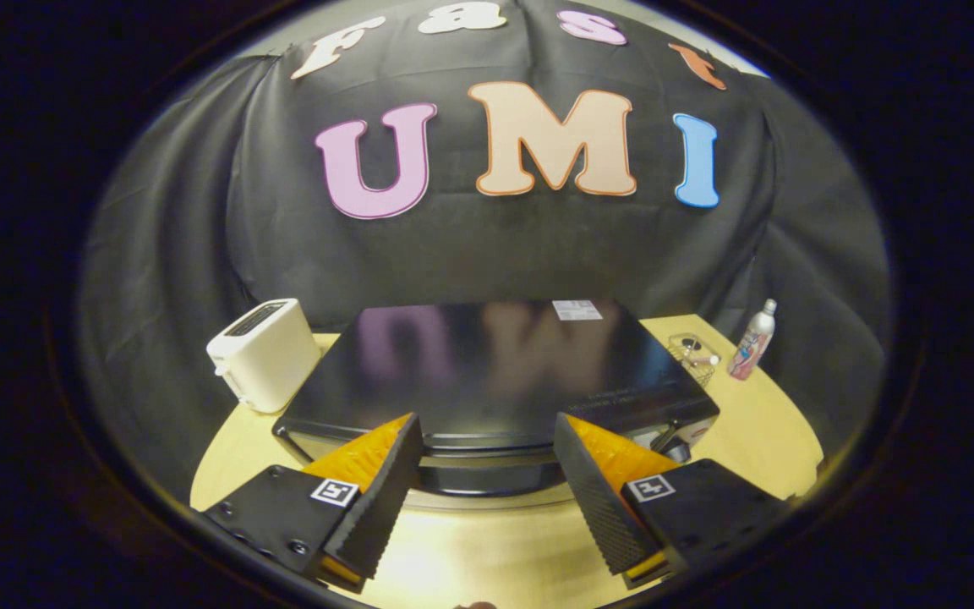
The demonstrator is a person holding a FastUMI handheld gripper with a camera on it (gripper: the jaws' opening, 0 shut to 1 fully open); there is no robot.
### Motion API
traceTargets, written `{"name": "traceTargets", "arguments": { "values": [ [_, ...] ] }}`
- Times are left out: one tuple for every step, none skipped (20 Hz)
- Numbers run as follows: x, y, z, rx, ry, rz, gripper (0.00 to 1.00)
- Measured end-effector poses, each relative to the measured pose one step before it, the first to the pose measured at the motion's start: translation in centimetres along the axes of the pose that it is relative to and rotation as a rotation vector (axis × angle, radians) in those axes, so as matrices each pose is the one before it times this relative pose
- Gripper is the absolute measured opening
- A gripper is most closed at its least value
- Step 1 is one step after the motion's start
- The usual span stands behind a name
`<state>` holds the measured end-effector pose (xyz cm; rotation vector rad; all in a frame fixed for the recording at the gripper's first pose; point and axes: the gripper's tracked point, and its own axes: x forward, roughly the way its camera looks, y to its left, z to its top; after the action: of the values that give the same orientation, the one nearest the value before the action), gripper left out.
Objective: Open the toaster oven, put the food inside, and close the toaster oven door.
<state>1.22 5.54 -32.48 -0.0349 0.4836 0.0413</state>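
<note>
On the left stands one white plastic slot toaster [263,353], at the corner of the pale yellow wooden table [487,554], and its lower side is cut by the black box next to it. In the middle is one glossy black toaster oven [495,372], seen from above; its flat top reflects the wall, and its front with the door is mostly hidden under its own top edge and behind the fingers, so I cannot tell if the door is open. The gripper [487,457] is spread wide, holding nothing, with the front edge of the oven between its two fingers. To the right is one small wire basket [693,355] with small items that are hard to make out, then one white spray bottle [753,340] with a pink label.
</note>
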Motion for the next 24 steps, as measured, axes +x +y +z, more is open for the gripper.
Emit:
{"name": "traceTargets", "arguments": {
  "values": [
    [-0.441, -0.365, 0.022, -0.00302, 0.00539, -0.00022, 0.99],
    [-0.154, -0.06, -0.029, 0.01495, 0.00622, 0.00259, 1.0],
    [0.162, 0.005, -0.225, 0.01205, 0.00182, 0.0019, 1.0],
    [-0.162, -0.013, -0.105, -0.00087, 0.00394, 0.00054, 0.99],
    [-0.323, -0.002, -0.2, -0.00731, 0.0023, 0.00026, 0.99],
    [-0.226, -0.053, -0.112, -0.00395, 0.00471, -0.0005, 1.0],
    [-0.285, -0.031, -0.218, 0.00312, 0.00389, 0.00057, 1.0],
    [-0.358, -0.05, -0.273, 0.0056, 0.0051, 0.00114, 1.0],
    [-0.302, -0.068, -0.231, 0.00399, 0.00624, 0.00152, 1.0],
    [-0.428, 0.018, -0.354, -0.00029, 0.00537, 0.0016, 1.0],
    [-0.366, -0.089, -0.271, -0.00156, 0.00608, 0.00226, 1.0],
    [-0.874, 0.061, -0.685, -0.02162, 0.01812, -0.00157, 1.0],
    [-0.053, -0.228, -0.225, -0.0208, 0.00164, -0.00028, 0.99],
    [-0.377, -0.041, -0.619, -0.01331, 0.01022, -0.00588, 1.0],
    [-0.362, -0.04, -0.292, -0.00255, 0.00494, -0.00361, 1.0],
    [-0.34, -0.067, -0.47, 0.00318, 0.00609, -0.0032, 1.0],
    [-0.277, -0.052, -0.537, 0.0082, 0.00967, -0.00044, 1.0],
    [-0.32, -0.021, -0.503, 0.00765, 0.00509, 0.00088, 1.0],
    [-0.288, 0.005, -0.431, 0.00277, 0.00771, 0.00262, 1.0],
    [-0.322, -0.088, -0.581, -0.00097, 0.00766, 0.00165, 1.0],
    [-0.334, -0.046, -0.614, -0.00116, 0.01105, 0.00013, 1.0],
    [-0.288, -0.065, -0.687, -0.00159, 0.01087, -0.002, 1.0],
    [-0.299, -0.053, -0.771, -0.00223, 0.01436, -0.00333, 1.0],
    [-0.285, -0.05, -0.842, -0.00021, 0.01442, -0.00365, 1.0]
  ]
}}
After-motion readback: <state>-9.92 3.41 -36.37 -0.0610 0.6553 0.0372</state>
